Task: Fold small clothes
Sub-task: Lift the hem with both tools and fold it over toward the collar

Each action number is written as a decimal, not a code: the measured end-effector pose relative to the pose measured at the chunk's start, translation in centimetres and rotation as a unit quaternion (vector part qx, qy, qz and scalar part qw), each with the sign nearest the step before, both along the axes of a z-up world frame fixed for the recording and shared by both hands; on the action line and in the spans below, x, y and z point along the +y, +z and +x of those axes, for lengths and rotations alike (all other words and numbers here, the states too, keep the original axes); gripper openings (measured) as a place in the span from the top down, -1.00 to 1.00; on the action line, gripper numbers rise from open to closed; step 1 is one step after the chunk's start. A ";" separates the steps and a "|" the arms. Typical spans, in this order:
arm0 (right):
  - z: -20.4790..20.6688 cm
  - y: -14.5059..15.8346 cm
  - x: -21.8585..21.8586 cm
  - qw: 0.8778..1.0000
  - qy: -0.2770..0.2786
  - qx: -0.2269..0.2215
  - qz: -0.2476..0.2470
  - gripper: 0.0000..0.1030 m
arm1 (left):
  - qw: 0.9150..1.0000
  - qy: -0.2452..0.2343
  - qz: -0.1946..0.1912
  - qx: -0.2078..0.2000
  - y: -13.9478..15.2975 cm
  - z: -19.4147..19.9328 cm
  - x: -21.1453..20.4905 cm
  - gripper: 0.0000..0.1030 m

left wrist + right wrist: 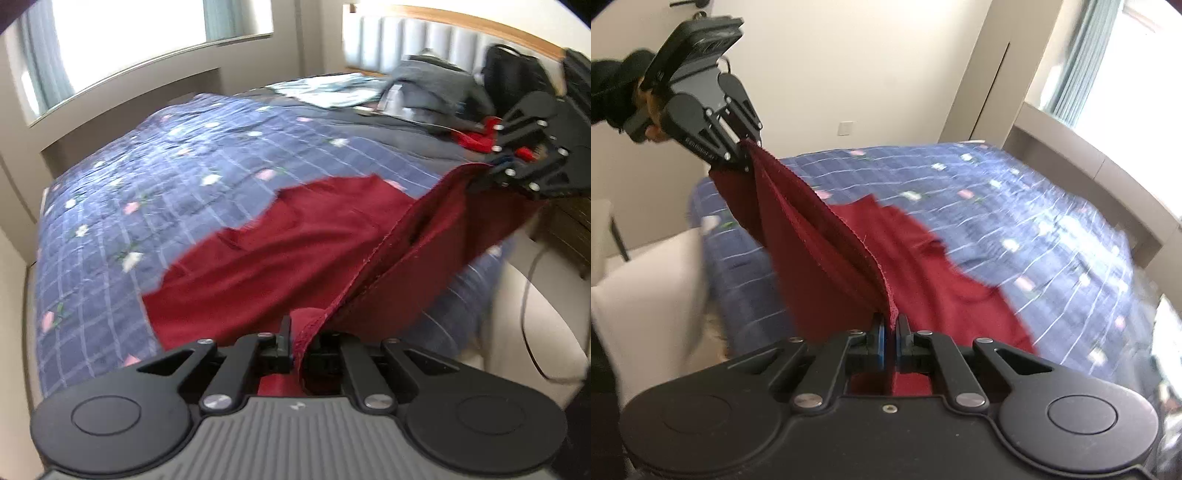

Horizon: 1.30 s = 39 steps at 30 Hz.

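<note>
A dark red garment (pixel 295 240) lies partly on the bed, its near hemmed edge lifted and stretched taut between both grippers. My left gripper (pixel 301 343) is shut on one corner of that edge. My right gripper (pixel 891 328) is shut on the other corner. The right gripper also shows in the left wrist view (pixel 480 181), at the right, clamped on the cloth. The left gripper also shows in the right wrist view (pixel 748 157), upper left, held by a hand. The rest of the garment (pixel 942 288) drapes down onto the quilt.
The bed has a blue checked quilt with small flowers (pixel 166 166). A pile of clothes, grey and red, and a black bag (pixel 513 77) sit by the headboard. A window ledge (pixel 129 77) runs along the far side. A white seat (pixel 653 288) stands beside the bed.
</note>
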State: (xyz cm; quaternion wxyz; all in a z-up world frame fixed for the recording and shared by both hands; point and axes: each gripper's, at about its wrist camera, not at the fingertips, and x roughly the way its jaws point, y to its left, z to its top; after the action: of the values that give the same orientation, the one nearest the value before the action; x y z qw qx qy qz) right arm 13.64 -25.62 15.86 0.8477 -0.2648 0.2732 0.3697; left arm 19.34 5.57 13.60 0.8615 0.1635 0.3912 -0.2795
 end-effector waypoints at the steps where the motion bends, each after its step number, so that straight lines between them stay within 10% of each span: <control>1: 1.3 0.3 0.2 1.000 0.001 -0.007 -0.006 0.91 | 1.000 0.009 0.002 0.002 0.2 1.6 0.0 0.91; 10: 13.9 -0.7 1.3 0.999 -0.028 -0.002 -0.021 0.90 | 0.997 0.049 0.007 0.052 -3.0 14.6 -1.1 0.91; 21: 26.5 -9.7 2.1 0.994 -0.071 0.085 -0.003 0.90 | 0.990 0.066 0.002 0.122 -12.0 25.7 -0.7 0.90; 26: 30.1 -13.0 1.7 0.989 -0.095 0.115 0.017 0.90 | 0.987 0.072 -0.026 0.140 -14.5 28.1 0.4 0.22; 28: 30.9 -14.0 1.5 0.987 -0.102 0.126 0.020 0.90 | 0.984 0.067 -0.053 0.157 -14.9 28.9 1.6 -0.87; 35: 32.4 -16.8 1.2 0.983 -0.112 0.146 0.014 0.85 | 0.973 0.112 -0.134 0.152 -13.5 30.2 6.8 -0.93; 39: 32.5 -17.0 0.7 0.981 -0.129 0.143 0.029 0.46 | 0.963 0.121 -0.186 0.150 -12.6 29.6 9.0 -0.99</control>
State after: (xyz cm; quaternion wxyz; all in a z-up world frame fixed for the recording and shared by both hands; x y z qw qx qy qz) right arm 46.13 -24.92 -1.17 0.8478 -0.1465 0.4127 0.2991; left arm 48.98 14.59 1.02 0.8354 -0.0919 0.4744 -0.2619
